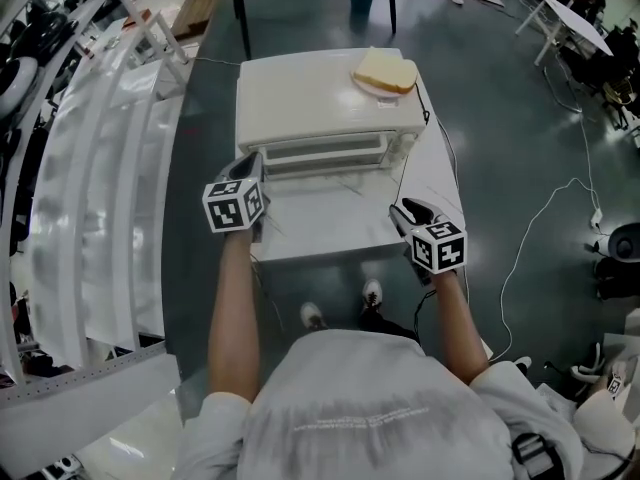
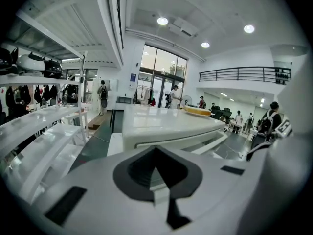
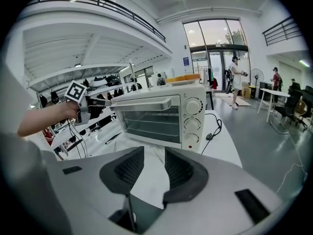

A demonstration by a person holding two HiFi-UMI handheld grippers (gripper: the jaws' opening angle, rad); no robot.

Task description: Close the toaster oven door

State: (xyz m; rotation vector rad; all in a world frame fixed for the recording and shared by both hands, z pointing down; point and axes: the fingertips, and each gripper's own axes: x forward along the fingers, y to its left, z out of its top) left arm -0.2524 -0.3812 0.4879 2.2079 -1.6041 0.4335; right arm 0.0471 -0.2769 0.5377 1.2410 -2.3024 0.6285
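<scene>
While the oven (image 1: 320,93) sits at the table's (image 1: 330,230) far edge, its door (image 3: 151,124) stands just ajar, top leaning out. The handle (image 3: 142,103) runs left to right across the front. The left gripper (image 1: 248,173), jaws pressed together on nothing, is at the handle's left end and much nearer; contact is unclear. The right gripper (image 3: 152,155) hangs spread and empty, well back. One oven, one door, three knobs (image 3: 191,123), one bread slice (image 1: 385,70) on top.
</scene>
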